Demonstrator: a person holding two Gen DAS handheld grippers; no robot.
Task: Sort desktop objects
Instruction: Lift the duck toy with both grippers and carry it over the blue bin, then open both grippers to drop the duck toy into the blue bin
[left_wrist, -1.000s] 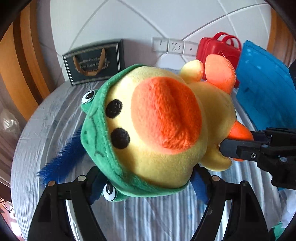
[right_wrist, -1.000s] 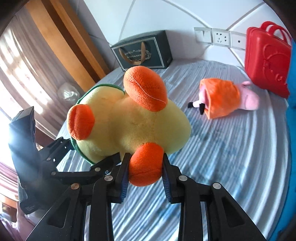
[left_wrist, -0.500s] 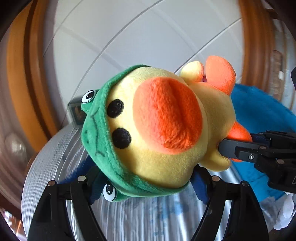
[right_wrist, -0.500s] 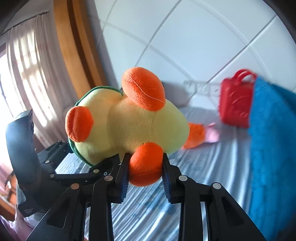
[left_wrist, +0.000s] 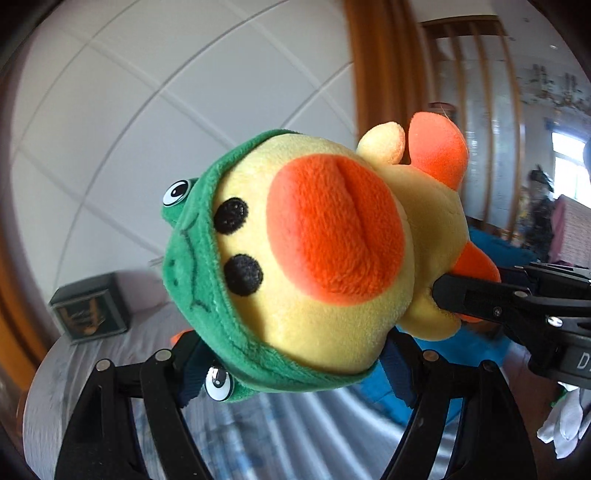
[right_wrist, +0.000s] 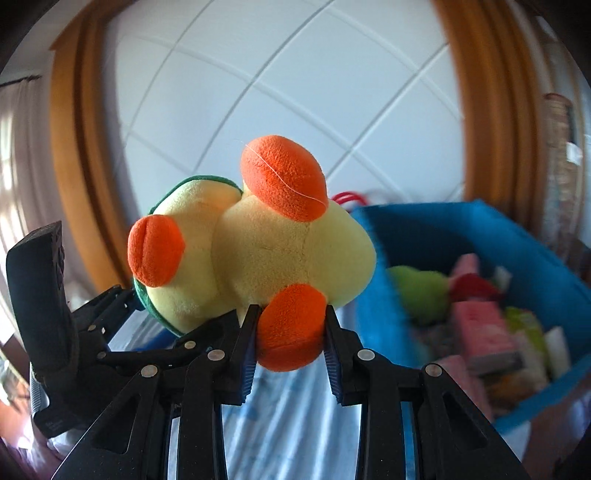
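Plush duck (left_wrist: 314, 258) clamped in both jaws, head hiding left pads; bin (right_wrist: 535, 251) contents blurred.

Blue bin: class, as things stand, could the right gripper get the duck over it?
Probably yes. The right gripper is shut on the plush duck's foot beside the open-topped blue bin; nothing blocks the way.

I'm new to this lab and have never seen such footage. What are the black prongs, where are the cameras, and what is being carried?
A person holds two hand grippers, each with a fisheye camera looking along its jaws. The left gripper clamps the head of a plush duck in a green frog hood. The right gripper pinches one orange foot of the same toy. Below lies a grey striped cloth; on it stands a dark gift box. Right of the duck is a blue bin with blurred toys inside.
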